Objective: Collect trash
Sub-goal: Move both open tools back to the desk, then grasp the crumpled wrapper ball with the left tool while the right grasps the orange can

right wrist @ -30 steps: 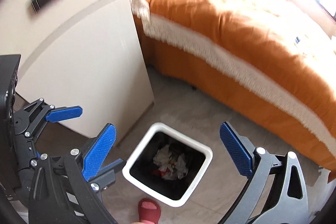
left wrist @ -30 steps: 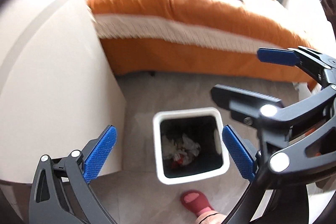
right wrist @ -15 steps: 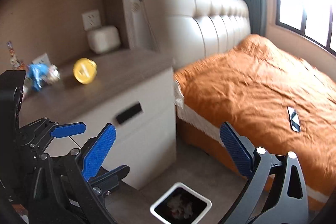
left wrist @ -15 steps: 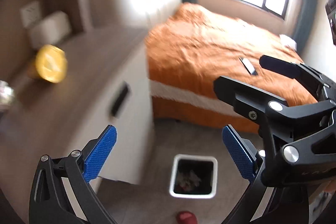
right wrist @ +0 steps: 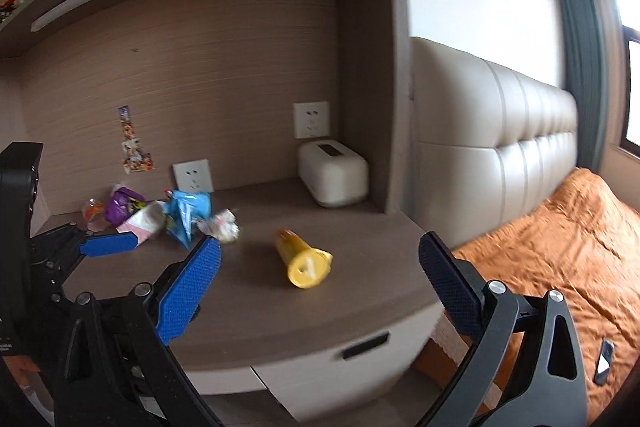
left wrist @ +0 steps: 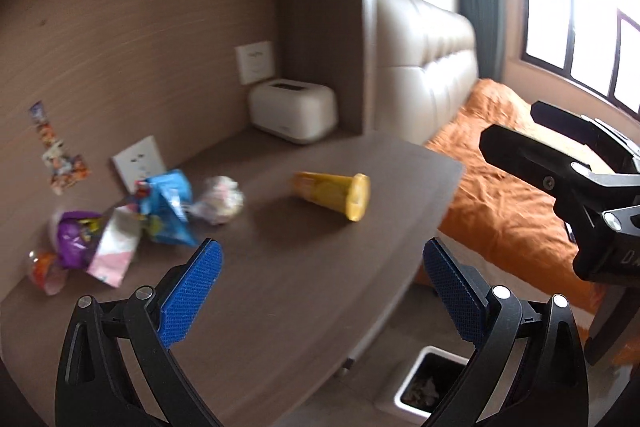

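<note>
Brown table (right wrist: 304, 311) w/ trash: yellow cup (right wrist: 303, 259) on its side mid-top, crumpled wrapper (right wrist: 222, 225) + blue bag (right wrist: 186, 213) + purple bag (right wrist: 122, 205) at back left. We see left claw (left wrist: 322, 297) and right claw (right wrist: 320, 283) both released, empty, above table. Bin (left wrist: 426, 385) on floor below the table edge.

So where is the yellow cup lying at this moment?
In both wrist views the yellow cup lies on its side on the brown nightstand top, right of the crumpled white wrapper and in front of the white box.
</note>
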